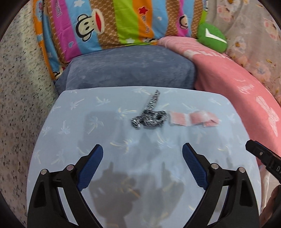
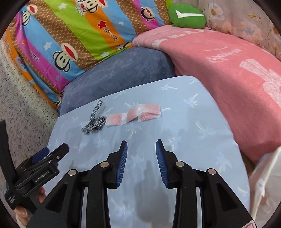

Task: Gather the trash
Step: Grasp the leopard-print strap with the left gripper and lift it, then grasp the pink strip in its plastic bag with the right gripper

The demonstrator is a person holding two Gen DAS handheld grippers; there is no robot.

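Two bits of trash lie on a light blue palm-print pillow (image 1: 84,126). One is a crumpled black-and-white speckled strip (image 1: 149,117) (image 2: 94,122). The other, just to its right, is a folded pink-and-white sachet strip (image 1: 193,120) (image 2: 138,114). My left gripper (image 1: 142,147) hovers over the pillow short of the speckled strip, jaws wide open and empty; it also shows at the left of the right wrist view (image 2: 54,150). My right gripper (image 2: 141,142) hangs short of the sachets, partly open with nothing between its pads. One of its fingers (image 1: 260,154) shows at the right edge of the left wrist view.
Behind the pillow sit a grey-blue cushion (image 1: 130,68), a bright monkey-print quilt (image 1: 105,22), a pink blanket (image 2: 228,73) and a green plush (image 2: 186,16). A speckled sheet (image 1: 19,105) lies left. A white plastic bag (image 2: 265,184) is at the lower right.
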